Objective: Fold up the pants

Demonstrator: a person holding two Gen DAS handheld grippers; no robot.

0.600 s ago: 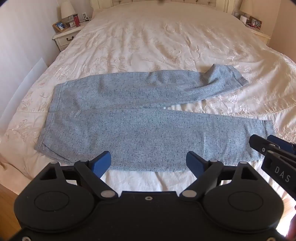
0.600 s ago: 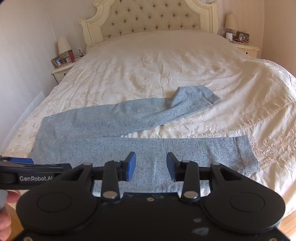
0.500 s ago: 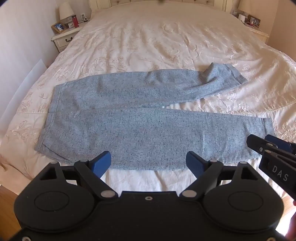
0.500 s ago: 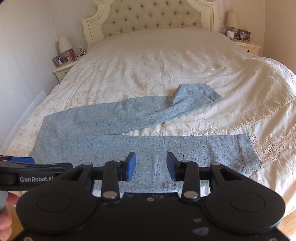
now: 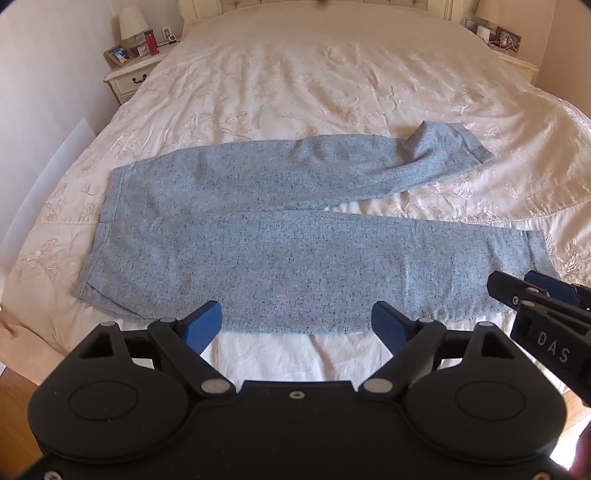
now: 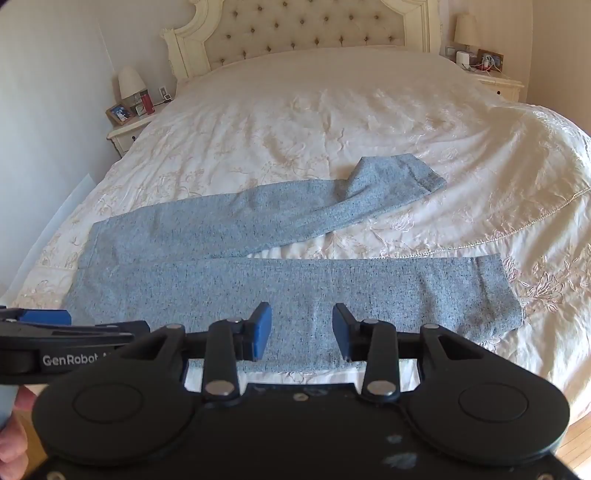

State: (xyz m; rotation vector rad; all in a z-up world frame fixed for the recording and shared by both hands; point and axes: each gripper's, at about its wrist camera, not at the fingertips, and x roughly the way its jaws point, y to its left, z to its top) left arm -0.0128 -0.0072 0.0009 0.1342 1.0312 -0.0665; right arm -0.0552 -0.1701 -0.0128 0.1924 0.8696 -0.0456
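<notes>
- My left gripper [image 5: 296, 325] sits at the bottom of the left wrist view with its jaws spread wide and nothing between them; it hangs over the near edge of the pants [image 5: 295, 258], not touching the cloth.
- My right gripper [image 6: 301, 334] fills the bottom of the right wrist view, jaws parted to a narrower gap, empty, with the near trouser leg showing through the gap.
- The pants are grey-blue and speckled, spread flat across the middle of both views on the bed [image 5: 314, 92], waistband toward the left of the frame, hems toward the right.
- The near leg lies straight; the far leg angles away from it, and its end bends upward toward the upper right, leaving a wedge of bedspread between the two legs.
- In the left wrist view my other tool pokes in at the lower right edge, just over the near leg's hem.
- A nightstand [image 5: 131, 75] with a lamp [image 5: 131, 27] stands at the upper left of the frame, well apart from the pants.
- A tufted headboard [image 6: 303, 31] runs along the top of the right wrist view.
</notes>
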